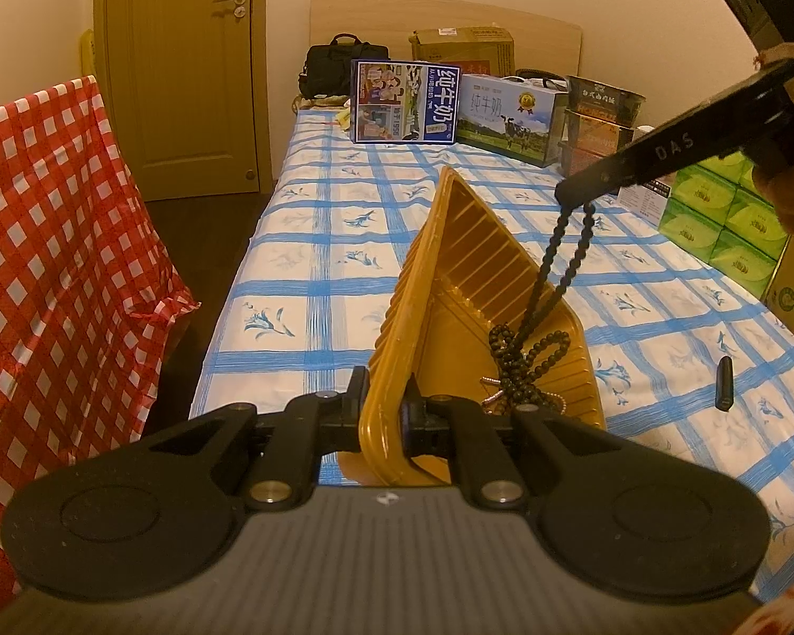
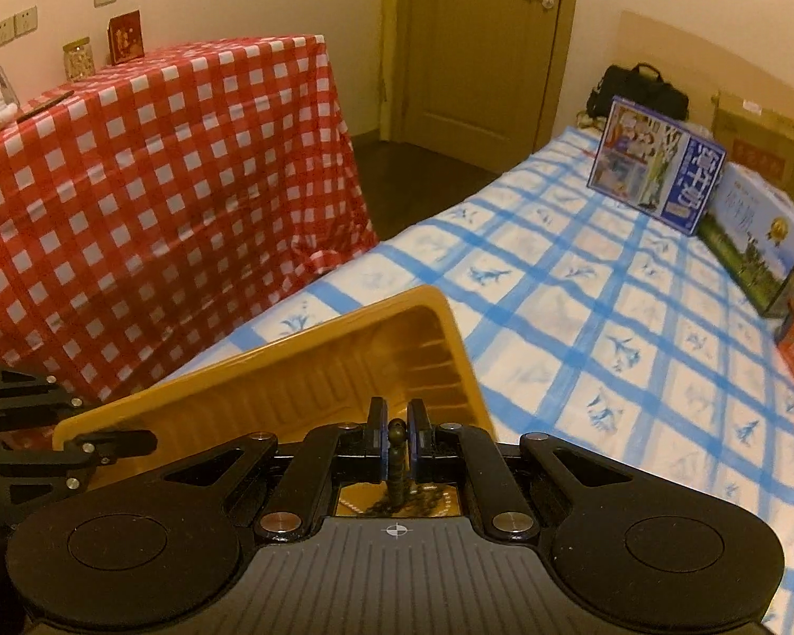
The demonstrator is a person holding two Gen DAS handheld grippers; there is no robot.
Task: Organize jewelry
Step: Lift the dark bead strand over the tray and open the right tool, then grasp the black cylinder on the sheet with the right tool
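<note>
A golden ribbed plastic tray point(image 1: 466, 264) sits tilted on the blue-checked bed. My left gripper point(image 1: 385, 413) is shut on the tray's near rim. My right gripper point(image 1: 577, 196) hangs above the tray, shut on a dark bead necklace point(image 1: 556, 259) whose lower coils point(image 1: 524, 365) rest in the tray beside a thin pinkish chain point(image 1: 495, 394). In the right wrist view my right gripper point(image 2: 397, 434) pinches the dark bead strand point(image 2: 397, 455) over the tray point(image 2: 301, 370); the left gripper's fingers point(image 2: 116, 442) show at the left.
Milk cartons point(image 1: 405, 103) and boxes line the far end of the bed; green tissue packs point(image 1: 725, 217) stand at right. A small black stick point(image 1: 723, 383) lies on the sheet. A red-checked covered table point(image 2: 148, 201) stands to the left, across a dark floor gap.
</note>
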